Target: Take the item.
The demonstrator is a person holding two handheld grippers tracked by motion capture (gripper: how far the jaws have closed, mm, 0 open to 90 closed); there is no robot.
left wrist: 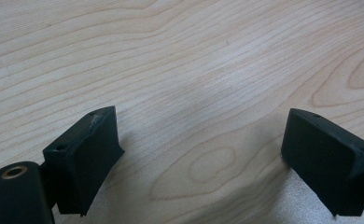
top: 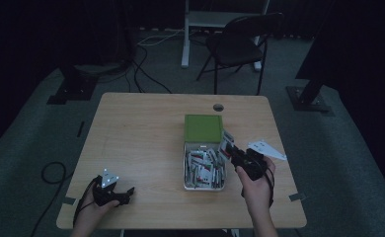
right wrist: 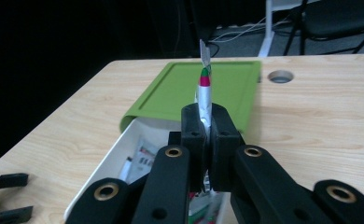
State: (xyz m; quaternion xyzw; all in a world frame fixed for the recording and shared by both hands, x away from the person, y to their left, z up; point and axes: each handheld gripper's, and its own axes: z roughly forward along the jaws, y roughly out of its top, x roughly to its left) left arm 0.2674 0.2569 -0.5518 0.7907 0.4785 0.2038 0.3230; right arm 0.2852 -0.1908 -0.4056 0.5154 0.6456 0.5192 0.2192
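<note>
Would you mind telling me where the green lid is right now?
The green lid lies flat on the table just beyond the white box of packets, overlapping its far end, left of the right gripper in the high view.

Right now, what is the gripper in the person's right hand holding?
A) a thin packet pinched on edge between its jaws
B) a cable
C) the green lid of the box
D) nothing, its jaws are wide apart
A: in the right gripper view the right gripper has its jaws shut on a slim packet standing upright, above the white box and its green lid.
</note>
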